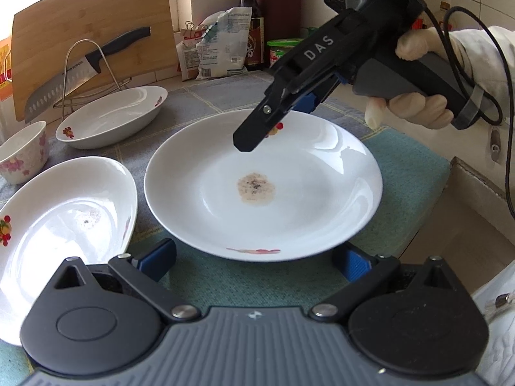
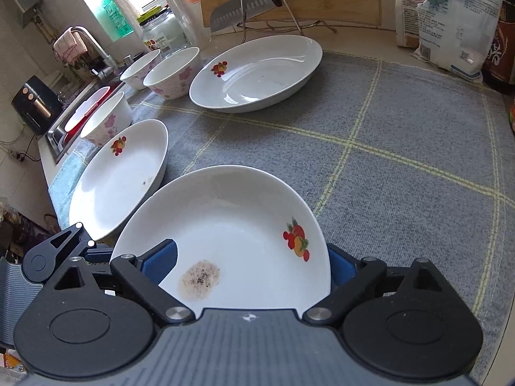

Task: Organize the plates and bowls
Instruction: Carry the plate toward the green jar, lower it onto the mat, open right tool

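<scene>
A white plate (image 1: 305, 212) with a brown stain in its middle and fruit prints on its rim lies flat on a teal cloth (image 1: 408, 173). My left gripper (image 1: 254, 260) is open at the plate's near edge, one blue pad on each side, neither touching it. My right gripper (image 1: 276, 122) comes down from the upper right, held by a gloved hand (image 1: 415, 112), and straddles the far rim. In the right wrist view the same plate (image 2: 244, 218) sits between the pads of my right gripper (image 2: 251, 263), which stand wide apart and do not clamp the rim.
A second plate (image 2: 119, 177) lies just left of the stained one, and a third (image 2: 257, 70) sits farther back on the grey checked mat (image 2: 402, 148). Three flowered bowls (image 2: 173, 74) stand near the sink (image 2: 61, 135). Behind are a knife (image 1: 80, 74) on a wire rack, a cutting board (image 1: 96, 22), bags and bottles.
</scene>
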Available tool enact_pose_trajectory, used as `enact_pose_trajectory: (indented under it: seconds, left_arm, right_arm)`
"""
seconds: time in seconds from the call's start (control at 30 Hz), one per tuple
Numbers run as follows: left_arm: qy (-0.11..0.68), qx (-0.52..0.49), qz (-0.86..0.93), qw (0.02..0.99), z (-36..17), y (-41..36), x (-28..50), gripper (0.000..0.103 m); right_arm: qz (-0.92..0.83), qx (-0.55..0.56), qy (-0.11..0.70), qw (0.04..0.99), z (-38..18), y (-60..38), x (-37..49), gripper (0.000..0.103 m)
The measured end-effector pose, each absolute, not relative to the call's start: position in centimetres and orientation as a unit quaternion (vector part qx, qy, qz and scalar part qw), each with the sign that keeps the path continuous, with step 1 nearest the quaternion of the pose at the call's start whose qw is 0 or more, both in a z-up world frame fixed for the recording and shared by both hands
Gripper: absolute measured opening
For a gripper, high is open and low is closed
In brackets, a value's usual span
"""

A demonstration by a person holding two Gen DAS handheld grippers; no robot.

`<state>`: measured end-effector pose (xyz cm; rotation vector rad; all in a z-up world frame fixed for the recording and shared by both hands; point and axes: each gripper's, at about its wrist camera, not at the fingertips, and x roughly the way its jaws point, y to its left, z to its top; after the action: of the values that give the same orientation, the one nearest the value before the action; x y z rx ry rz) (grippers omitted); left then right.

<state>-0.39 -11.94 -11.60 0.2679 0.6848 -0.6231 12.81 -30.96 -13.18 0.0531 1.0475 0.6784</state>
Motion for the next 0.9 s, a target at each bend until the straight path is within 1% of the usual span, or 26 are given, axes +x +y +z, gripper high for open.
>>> enact_pose_trajectory:
  seconds: [0.07, 0.17, 0.3, 0.43, 0.9]
  left_arm:
    - [0.326, 0.132, -0.302, 0.886, -11.6, -11.9, -0.4, 0.102]
    - [0.325, 0.13, -0.306, 0.885, -11.6, -11.8, -0.2, 0.1]
    - [0.322, 0.134, -0.317, 0.882, -11.6, -11.8, -0.1, 0.097]
    - [0.318, 0.142, -0.321, 0.881, -11.5, -12.0, -0.2, 0.095]
    - [0.321, 0.137, -0.322, 0.88, -11.5, -11.9, -0.1, 0.096]
  right_arm:
    - [0.323, 0.023, 0.491, 0.809, -13.1, -31.0, 13.0, 0.095]
    - [0.329, 0.018, 0.493, 0.805, -13.1, -30.9, 13.2, 0.091]
    - [0.333, 0.021, 0.495, 0.802, -13.0, -31.1, 13.4, 0.09]
    - [0.334, 0.019, 0.496, 0.801, -13.0, -31.1, 13.4, 0.09]
    - [0.36, 0.012, 0.494, 0.792, -13.1, -30.8, 14.6, 0.09]
